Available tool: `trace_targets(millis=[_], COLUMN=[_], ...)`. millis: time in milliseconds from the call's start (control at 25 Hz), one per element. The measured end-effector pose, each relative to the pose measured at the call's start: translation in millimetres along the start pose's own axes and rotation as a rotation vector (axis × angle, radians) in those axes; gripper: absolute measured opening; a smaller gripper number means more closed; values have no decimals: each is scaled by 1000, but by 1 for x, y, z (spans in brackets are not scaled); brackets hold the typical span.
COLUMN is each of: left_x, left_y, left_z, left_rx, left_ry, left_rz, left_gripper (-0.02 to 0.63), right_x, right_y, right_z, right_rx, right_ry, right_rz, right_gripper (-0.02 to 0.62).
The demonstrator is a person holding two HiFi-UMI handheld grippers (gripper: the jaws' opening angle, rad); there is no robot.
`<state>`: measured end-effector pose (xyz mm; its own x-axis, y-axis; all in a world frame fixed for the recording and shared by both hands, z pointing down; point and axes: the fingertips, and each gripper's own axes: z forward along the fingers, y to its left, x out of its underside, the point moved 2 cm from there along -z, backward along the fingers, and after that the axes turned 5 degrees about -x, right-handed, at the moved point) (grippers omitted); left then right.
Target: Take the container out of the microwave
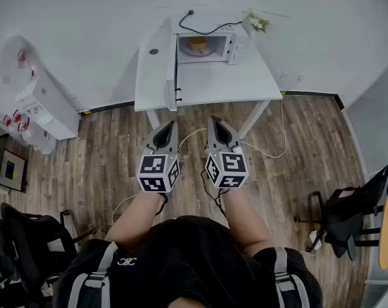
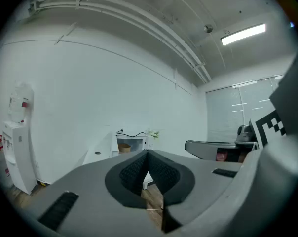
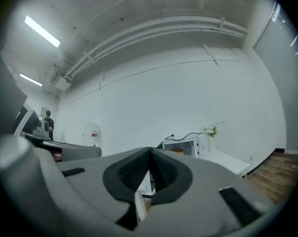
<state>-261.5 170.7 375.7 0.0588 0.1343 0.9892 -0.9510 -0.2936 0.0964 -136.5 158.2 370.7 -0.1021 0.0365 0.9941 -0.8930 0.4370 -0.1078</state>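
A white microwave (image 1: 210, 47) stands at the back of a white table (image 1: 232, 82) with its door (image 1: 171, 72) swung open to the left. Inside sits a tan container (image 1: 195, 43). My left gripper (image 1: 165, 130) and right gripper (image 1: 218, 126) are held side by side over the wood floor, well short of the table, both shut and empty. In the left gripper view the shut left gripper (image 2: 147, 154) points at the far microwave (image 2: 131, 144) and container (image 2: 124, 147). The right gripper view shows the right gripper (image 3: 150, 151) with tips meeting, and the microwave (image 3: 186, 146) beyond.
A small vase of flowers (image 1: 257, 22) stands beside the microwave. A water dispenser (image 1: 46, 104) is against the left wall. Black chairs stand at the lower left (image 1: 27, 242) and right (image 1: 348, 217). A white cable (image 1: 271, 153) trails across the floor near the table legs.
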Motion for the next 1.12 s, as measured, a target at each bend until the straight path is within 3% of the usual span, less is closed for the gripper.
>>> trace_targets(millis=[1120], left_x=[20], left_y=[-138], left_z=[7], left_rx=[-6], left_ry=[-4], left_rz=[43], left_gripper=[2], right_x=[8], right_y=[-87], right_z=[-103], right_rx=[-48], right_ry=[7], right_rz=[-4], right_gripper=[3])
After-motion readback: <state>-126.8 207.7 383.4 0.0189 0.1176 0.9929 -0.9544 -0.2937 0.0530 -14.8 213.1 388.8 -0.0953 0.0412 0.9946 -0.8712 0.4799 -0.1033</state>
